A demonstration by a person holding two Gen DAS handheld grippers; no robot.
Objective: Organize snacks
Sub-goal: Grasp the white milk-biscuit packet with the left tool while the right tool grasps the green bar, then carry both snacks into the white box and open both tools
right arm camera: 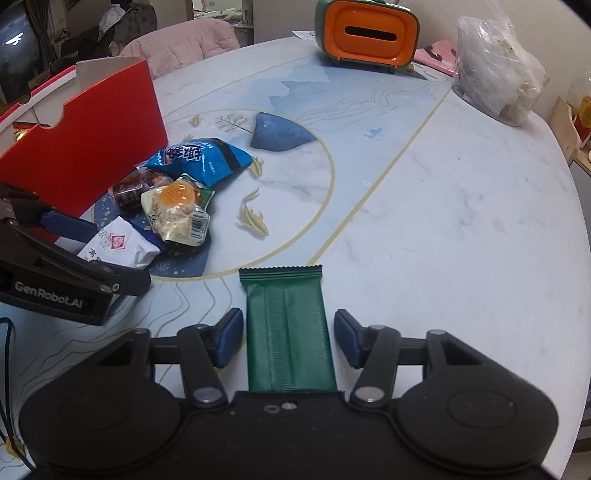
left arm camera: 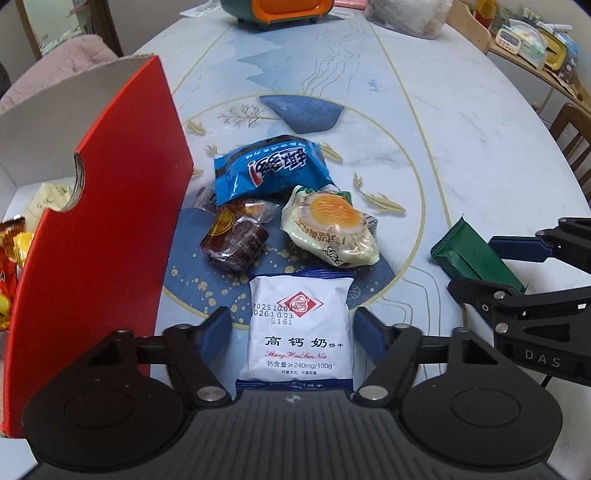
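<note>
My left gripper (left arm camera: 293,325) is open around a white biscuit packet (left arm camera: 300,328) that lies on the table; its blue pads stand just apart from the packet's sides. My right gripper (right arm camera: 289,334) is open around a green wrapped bar (right arm camera: 288,332), with gaps on both sides. Beyond the white packet lie a blue snack bag (left arm camera: 269,168), a brown wrapped cake (left arm camera: 236,234) and a pale packet with an egg picture (left arm camera: 330,225). A red-and-white box (left arm camera: 99,221) stands open at the left, with gold and red snacks (left arm camera: 11,258) inside.
An orange-and-green tissue holder (right arm camera: 365,33) and a clear plastic bag (right arm camera: 495,62) stand at the far side of the marble-patterned table (right arm camera: 461,221). A pink-cushioned chair (right arm camera: 184,40) is behind the box. A cluttered shelf (left arm camera: 535,40) is at the right.
</note>
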